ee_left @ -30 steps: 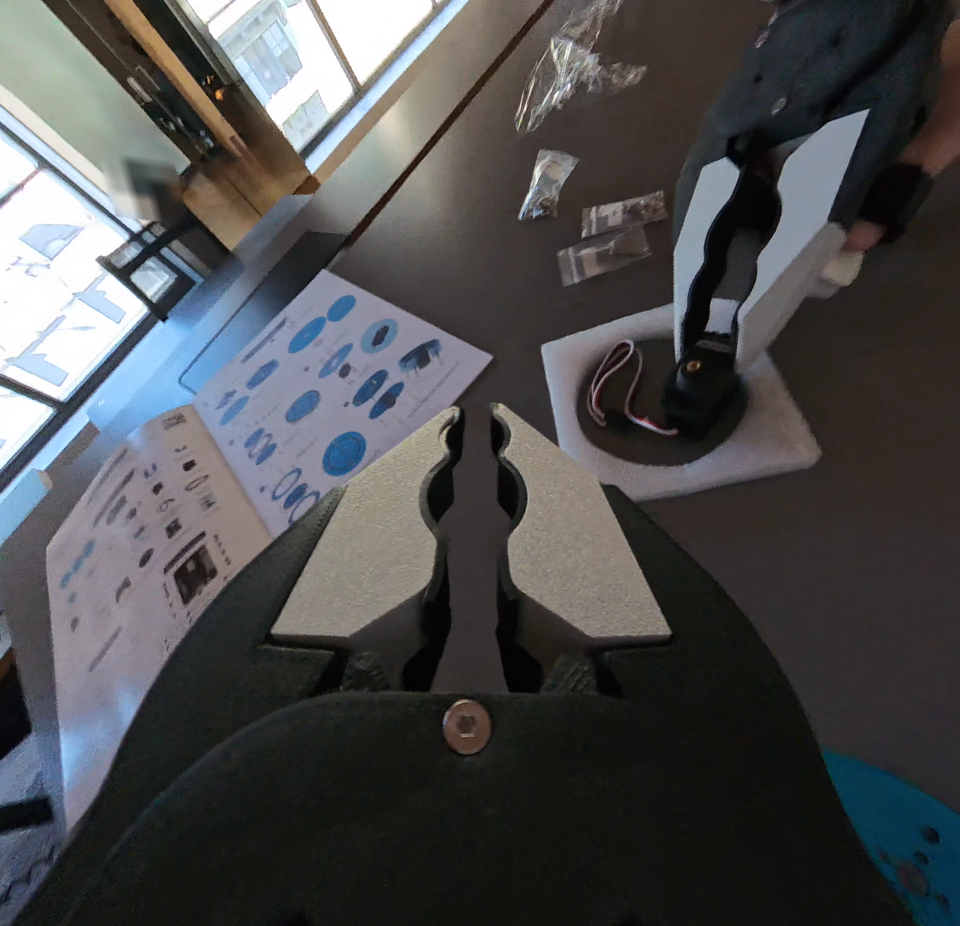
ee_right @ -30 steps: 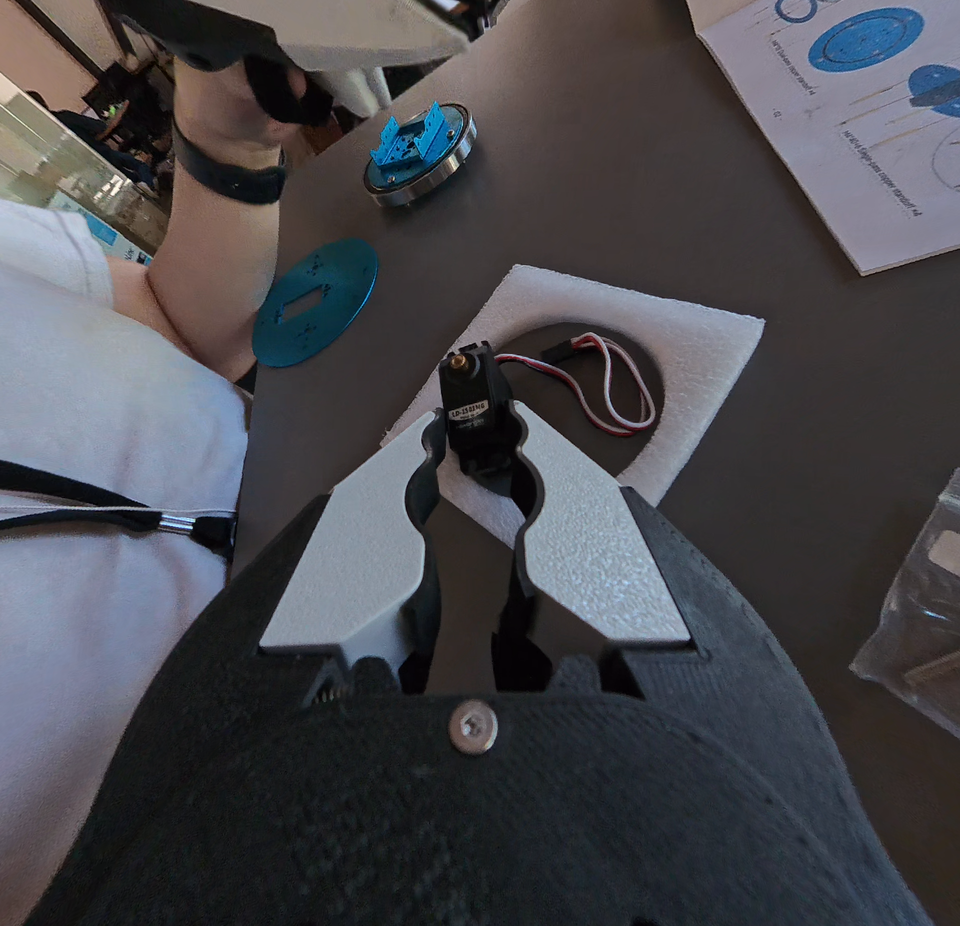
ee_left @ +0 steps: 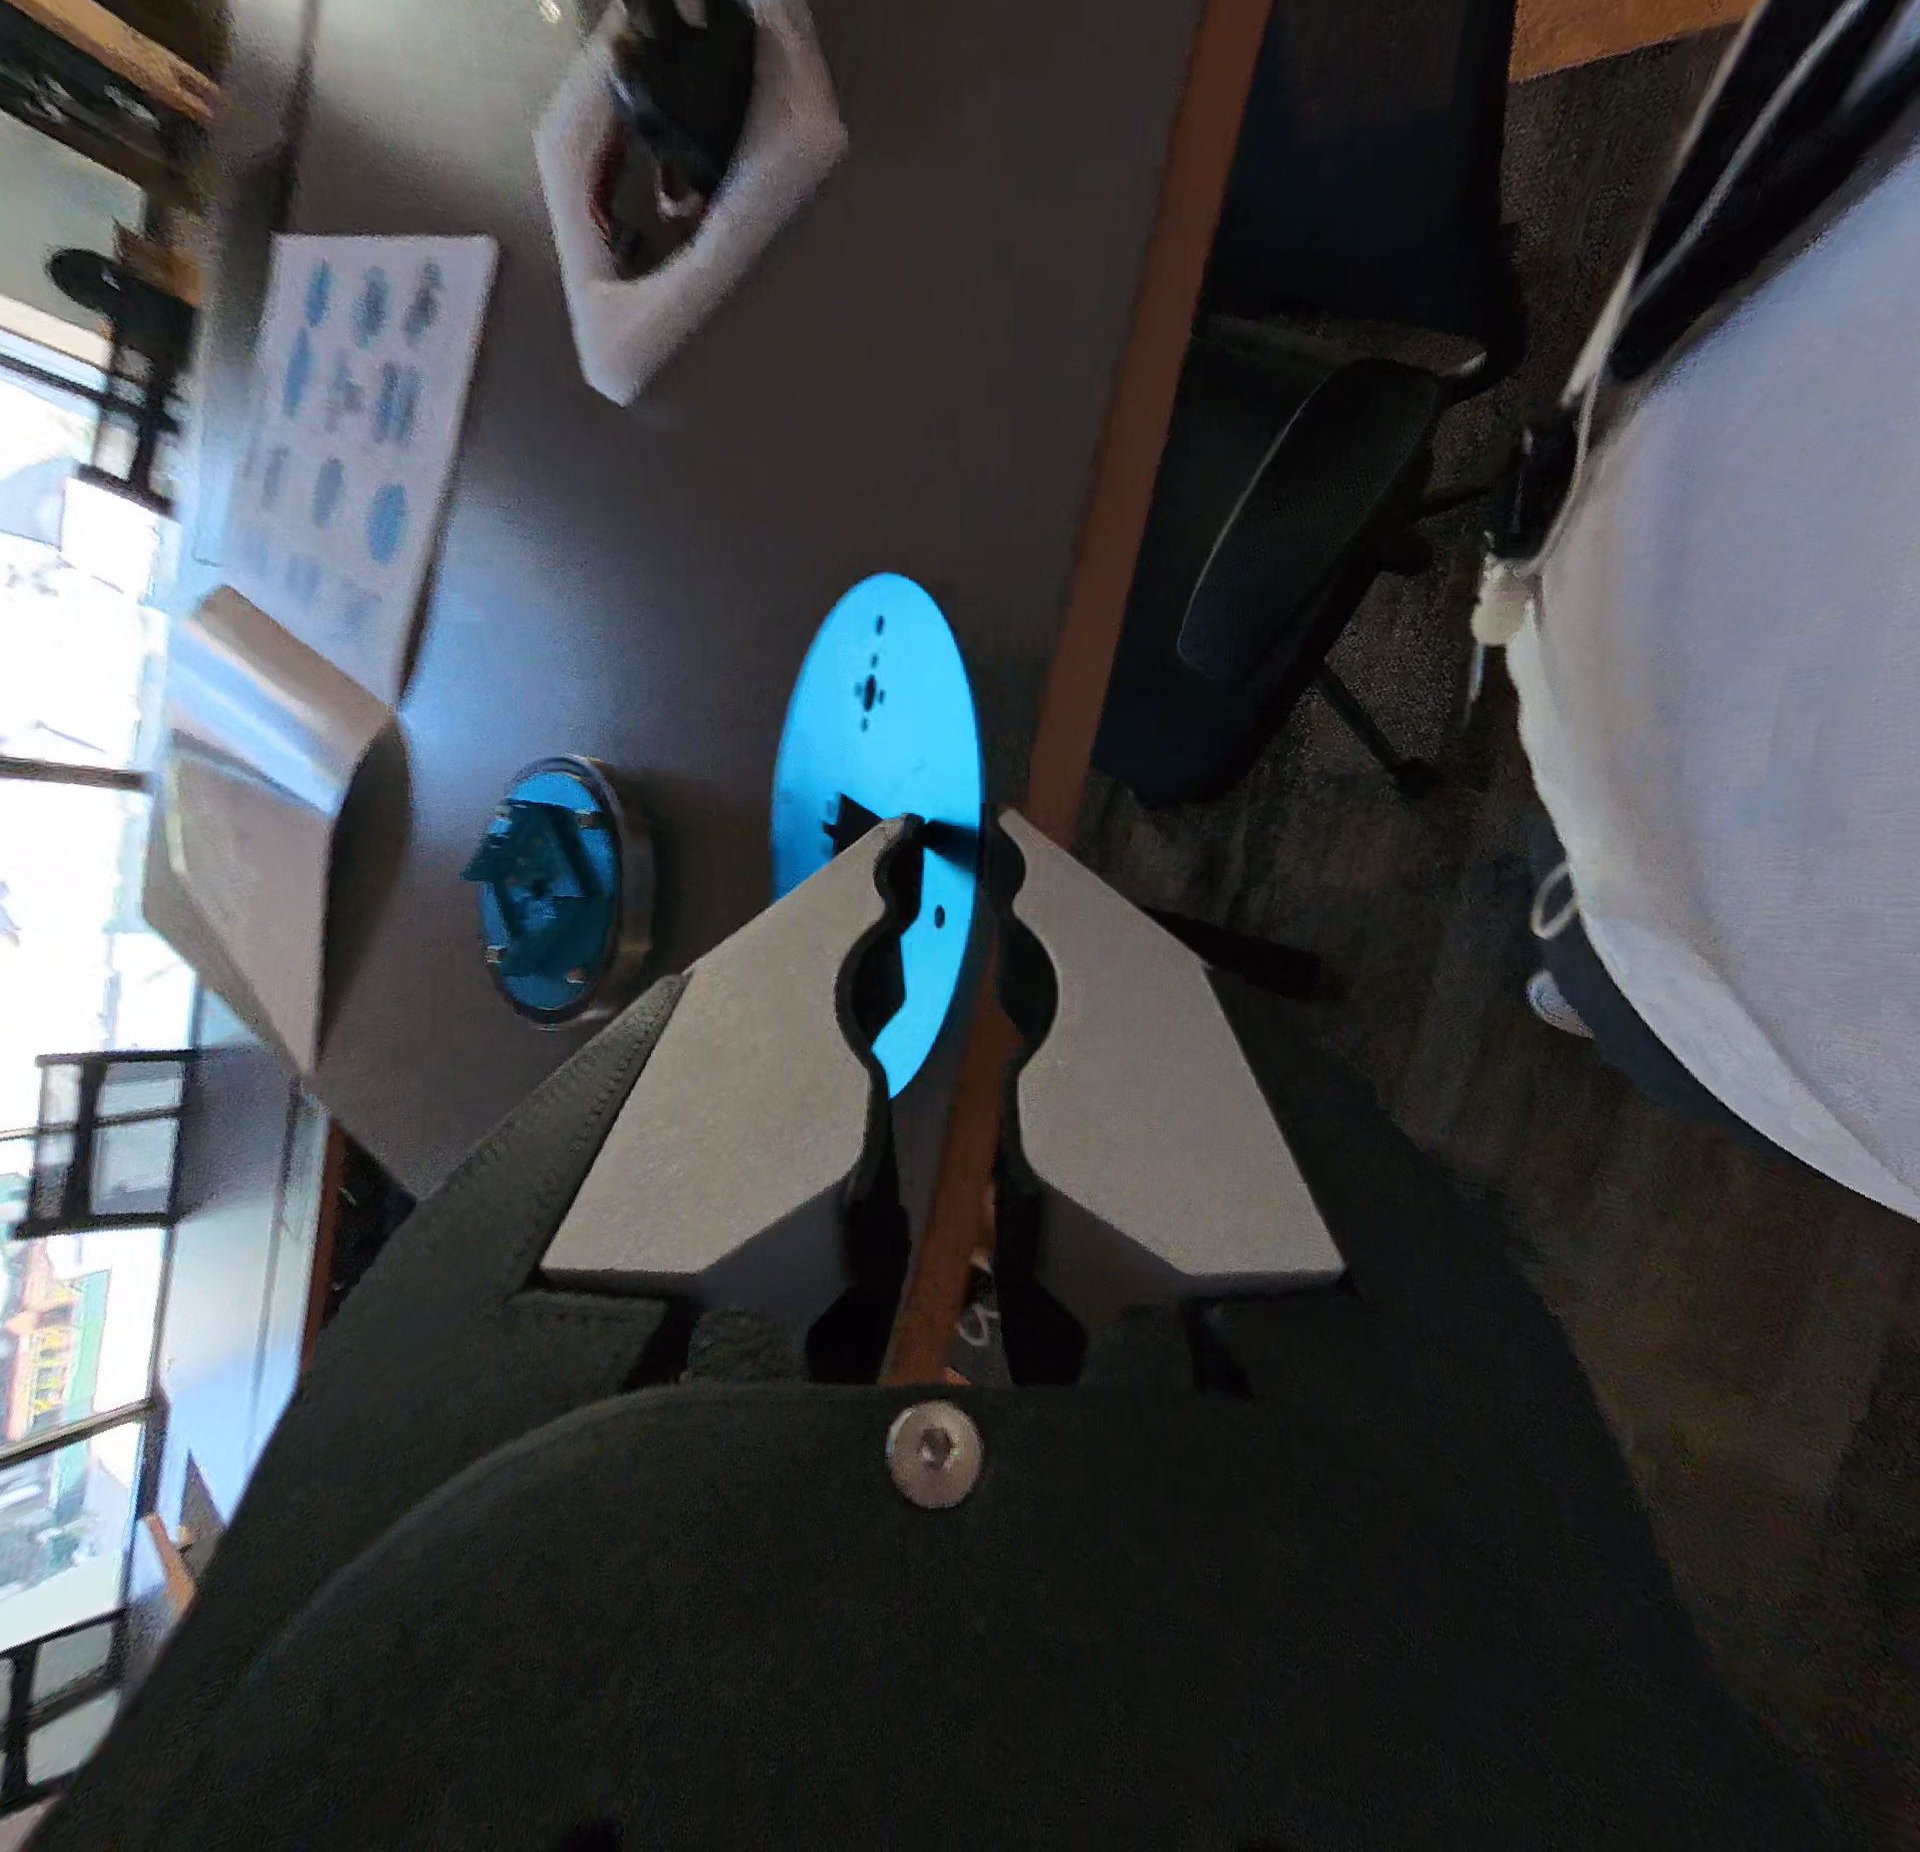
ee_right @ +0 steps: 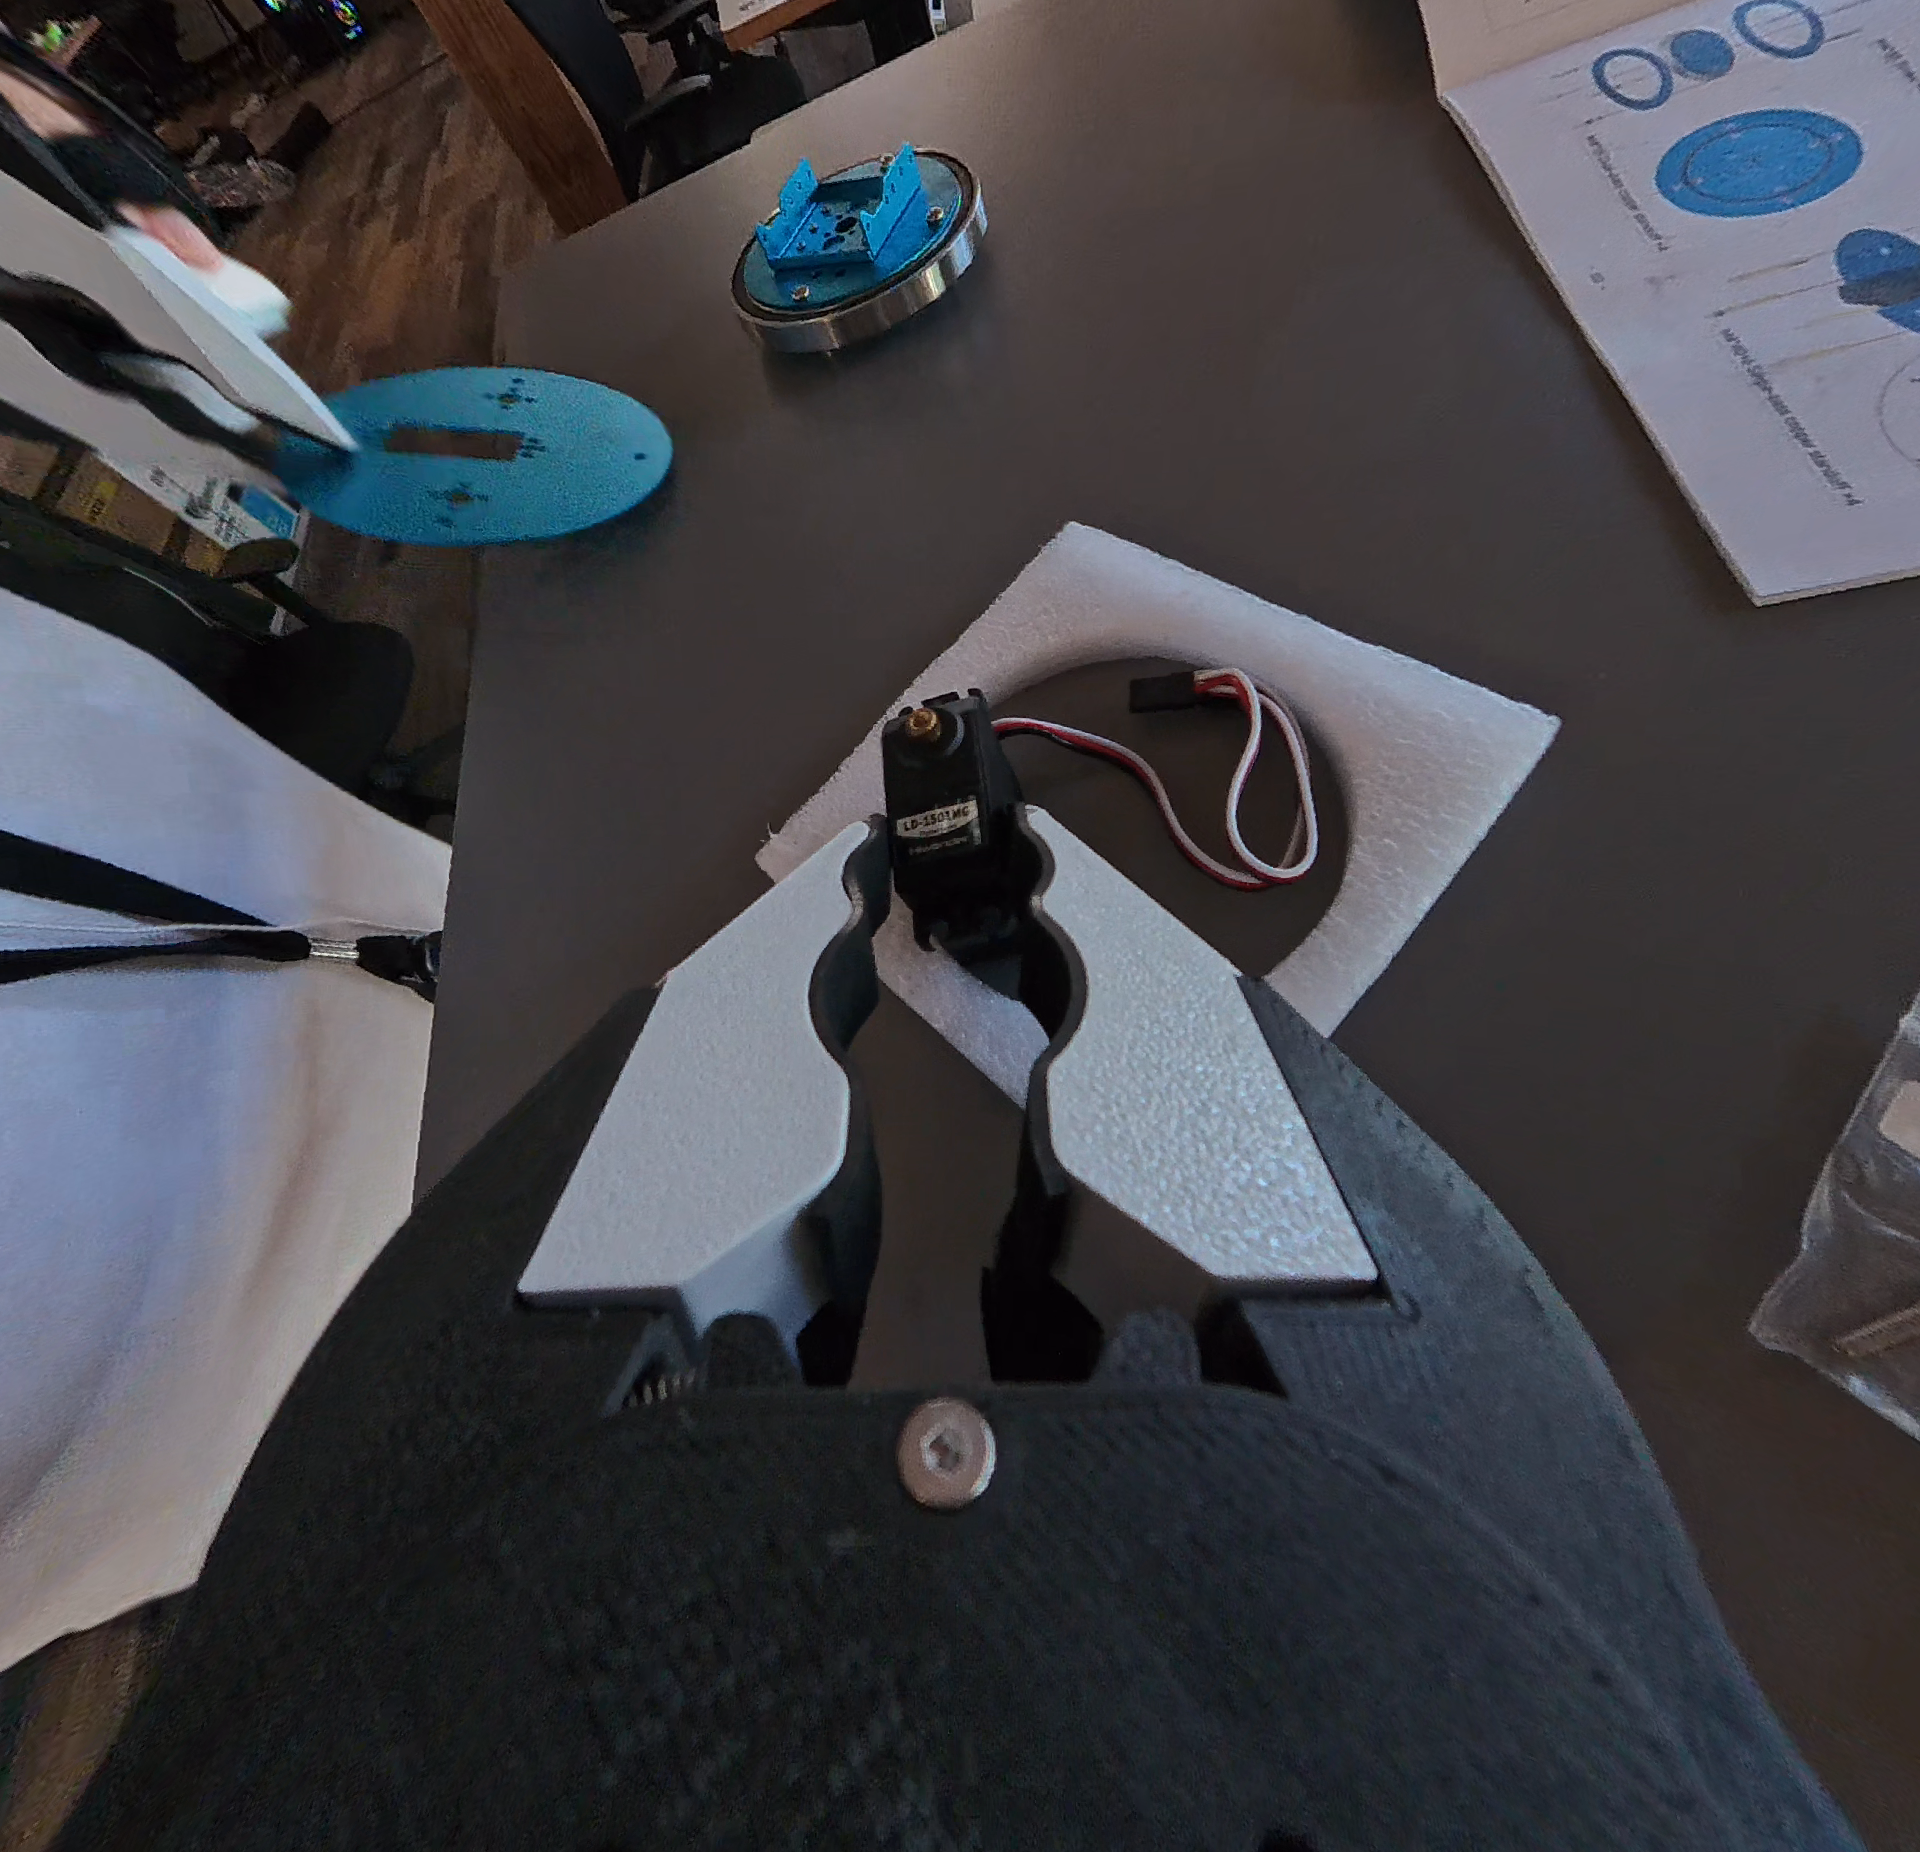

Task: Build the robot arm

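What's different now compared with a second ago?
The left gripper swung away from the open booklet to the table's near edge and now straddles the rim of the blue disc. The right gripper still clamps the black servo on the white foam.

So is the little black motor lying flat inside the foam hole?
No, the black motor is pinched upright in the right gripper, over the white foam's edge.

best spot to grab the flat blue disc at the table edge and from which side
Probably by its rim. The blue disc lies flat with one side overhanging the table edge, so jaws can straddle that free rim, coming in level from beyond the edge. The left gripper sits there now, jaws on either side of it.
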Demonstrator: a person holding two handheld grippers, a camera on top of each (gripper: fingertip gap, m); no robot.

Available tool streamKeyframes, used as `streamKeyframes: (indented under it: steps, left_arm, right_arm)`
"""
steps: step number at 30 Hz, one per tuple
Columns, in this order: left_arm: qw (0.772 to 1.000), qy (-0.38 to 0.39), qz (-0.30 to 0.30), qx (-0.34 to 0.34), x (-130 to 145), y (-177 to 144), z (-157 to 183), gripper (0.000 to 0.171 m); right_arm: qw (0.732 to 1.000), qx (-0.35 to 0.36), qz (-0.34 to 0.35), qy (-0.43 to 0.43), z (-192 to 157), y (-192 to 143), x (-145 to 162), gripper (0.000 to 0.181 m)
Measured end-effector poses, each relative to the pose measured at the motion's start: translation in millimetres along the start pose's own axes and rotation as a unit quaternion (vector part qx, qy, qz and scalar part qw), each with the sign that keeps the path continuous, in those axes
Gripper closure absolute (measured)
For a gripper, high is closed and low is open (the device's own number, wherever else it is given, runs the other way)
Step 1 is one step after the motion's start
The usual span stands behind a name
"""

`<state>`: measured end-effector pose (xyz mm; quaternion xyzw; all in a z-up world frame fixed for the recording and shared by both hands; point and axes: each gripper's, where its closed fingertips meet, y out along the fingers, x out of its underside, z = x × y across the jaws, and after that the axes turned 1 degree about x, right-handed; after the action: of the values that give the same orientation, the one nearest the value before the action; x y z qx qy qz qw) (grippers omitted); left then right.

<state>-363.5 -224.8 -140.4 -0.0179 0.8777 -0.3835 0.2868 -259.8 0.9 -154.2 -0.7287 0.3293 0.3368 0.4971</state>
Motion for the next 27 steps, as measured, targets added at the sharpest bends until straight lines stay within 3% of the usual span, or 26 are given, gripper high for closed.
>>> streamKeyframes:
  steps: [3, 7, 9, 14, 17, 21, 27]
  left_arm:
    - [0.998, 0.026, 0.052, -0.033, -18, -21, -28, 0.171]
    - [0.996, 0.042, 0.077, -0.028, -40, -14, -61, 0.171]
    - [0.991, 0.045, 0.113, -0.052, -63, -10, -91, 0.171]
    - [0.961, 0.013, 0.275, -0.024, -142, 18, -132, 0.171]
    - [0.941, 0.027, 0.335, -0.035, -167, 46, -139, 0.171]
    - [0.932, 0.077, 0.348, -0.057, -183, 80, -133, 0.171]
    - [0.926, 0.108, 0.359, -0.041, -181, 106, -118, 0.171]
  right_arm:
    - [1.000, 0.004, -0.002, 0.004, 0, 1, 0, 0.160]
    - [1.000, 0.002, -0.003, -0.005, 0, 1, -1, 0.160]
    - [1.000, 0.001, 0.001, -0.005, 0, 1, 0, 0.160]
    - [1.000, -0.009, -0.001, -0.001, 0, 1, 0, 0.160]
    - [0.999, -0.042, 0.004, 0.015, 1, 1, -1, 0.159]
    - [0.992, -0.106, 0.007, 0.062, 1, -1, -2, 0.159]
    - [0.996, -0.088, 0.004, 0.028, 0, -1, -2, 0.159]
